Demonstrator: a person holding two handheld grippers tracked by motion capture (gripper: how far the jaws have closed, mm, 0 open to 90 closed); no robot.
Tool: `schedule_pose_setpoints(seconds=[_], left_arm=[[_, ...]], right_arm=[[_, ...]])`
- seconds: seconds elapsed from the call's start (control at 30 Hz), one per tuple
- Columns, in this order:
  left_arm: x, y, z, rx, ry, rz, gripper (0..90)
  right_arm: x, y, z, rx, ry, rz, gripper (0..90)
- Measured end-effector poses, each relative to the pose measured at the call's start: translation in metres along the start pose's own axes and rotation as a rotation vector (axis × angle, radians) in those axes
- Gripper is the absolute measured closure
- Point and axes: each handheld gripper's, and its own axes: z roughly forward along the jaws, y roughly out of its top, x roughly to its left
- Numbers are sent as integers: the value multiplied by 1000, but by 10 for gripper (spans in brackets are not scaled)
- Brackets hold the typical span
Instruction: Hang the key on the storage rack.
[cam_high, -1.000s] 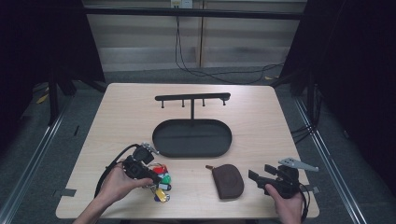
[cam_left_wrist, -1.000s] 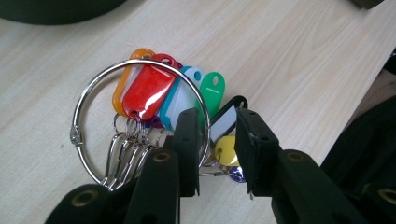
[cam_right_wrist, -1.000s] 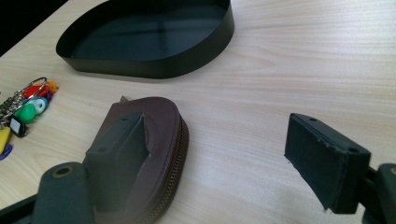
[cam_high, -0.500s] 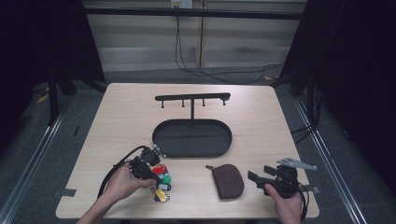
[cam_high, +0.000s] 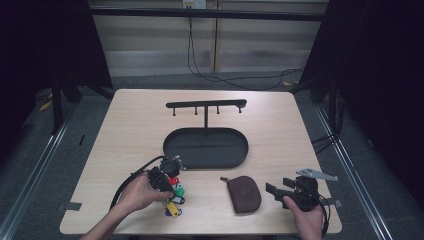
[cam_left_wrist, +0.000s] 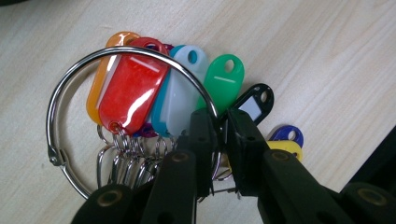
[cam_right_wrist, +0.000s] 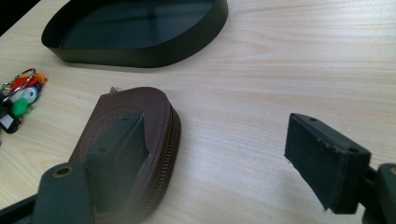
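Observation:
A large metal key ring (cam_left_wrist: 94, 55) with several coloured plastic tags (cam_left_wrist: 133, 88) lies on the table near its front left (cam_high: 173, 194). My left gripper (cam_left_wrist: 222, 128) is shut on the ring's wire, low over the tags (cam_high: 169, 181). A brown zipped pouch (cam_high: 245, 194) lies to the right of the tags. My right gripper (cam_high: 271, 189) stands open beside the pouch, pointing left. In the right gripper view its jaws (cam_right_wrist: 219, 144) are wide apart, the left one over the pouch (cam_right_wrist: 140, 112), with nothing between them.
A black oval tray (cam_high: 240, 160) sits at the table's middle, with a black hook rack (cam_high: 206, 105) standing behind it. In the right gripper view the tray (cam_right_wrist: 154, 46) lies beyond the pouch and the tags (cam_right_wrist: 21, 93) at far left.
My left gripper has shifted a little right and down onto the key bundle. The right gripper and the pouch have not moved.

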Motion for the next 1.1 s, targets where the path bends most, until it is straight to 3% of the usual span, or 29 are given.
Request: schedule_pose_setpoints(seconds=[0.13,0.23,0.4,0.53,0.7,1.1], left_arm=[[0,4,1,14,7,-13,820],[2,4,0,14,-20,-23,850],[5,3,-3,17,-29,-22,870],[8,3,-7,5,-41,-47,871],[10,-1,-16,-20,-64,-34,870],[10,-5,-33,-31,-37,-24,870]], right_arm=[[0,0,0,0,-1,-2,208],[0,0,0,2,-3,-1,209],[0,0,-1,1,-6,-1,208],[0,0,0,2,-4,1,208],[0,0,-1,0,-4,-4,208],[1,-1,-1,0,-4,0,208]])
